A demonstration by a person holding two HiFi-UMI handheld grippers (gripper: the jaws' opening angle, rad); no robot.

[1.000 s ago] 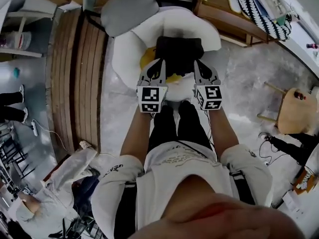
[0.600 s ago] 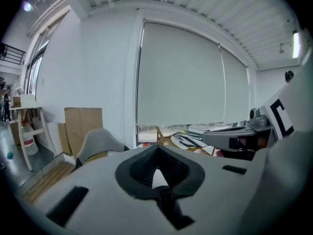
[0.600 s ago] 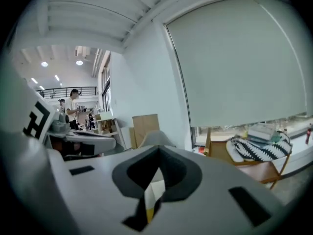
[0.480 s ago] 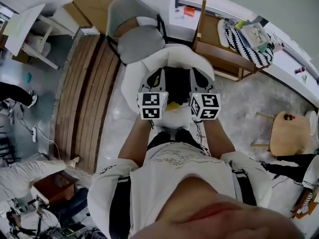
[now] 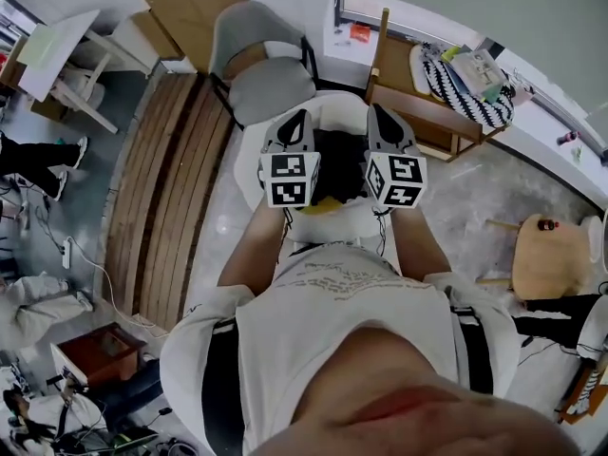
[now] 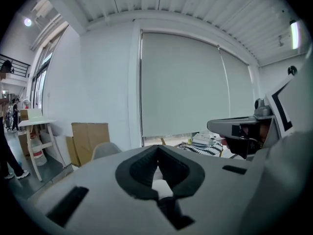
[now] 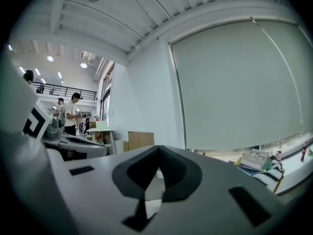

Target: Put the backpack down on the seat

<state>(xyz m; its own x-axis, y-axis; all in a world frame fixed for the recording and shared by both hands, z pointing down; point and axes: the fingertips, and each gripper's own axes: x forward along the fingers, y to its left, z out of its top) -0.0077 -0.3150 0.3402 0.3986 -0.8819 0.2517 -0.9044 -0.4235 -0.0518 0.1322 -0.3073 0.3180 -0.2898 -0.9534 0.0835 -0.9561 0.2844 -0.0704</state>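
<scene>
The black backpack [image 5: 340, 167] already lies on the white seat [image 5: 337, 228], low between the two tools held above it. The left hand-held gripper [image 5: 296, 117] and right hand-held gripper [image 5: 378, 112] both have their jaws pressed together on nothing and are about equally near the bag. They cover its sides, so I cannot tell its long axis. A grey chair [image 5: 264, 76] stands just beyond the seat's far edge, with open floor to the left and right.

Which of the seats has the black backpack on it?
The white round seat holds the backpack; the grey chair beyond it is bare.
</scene>
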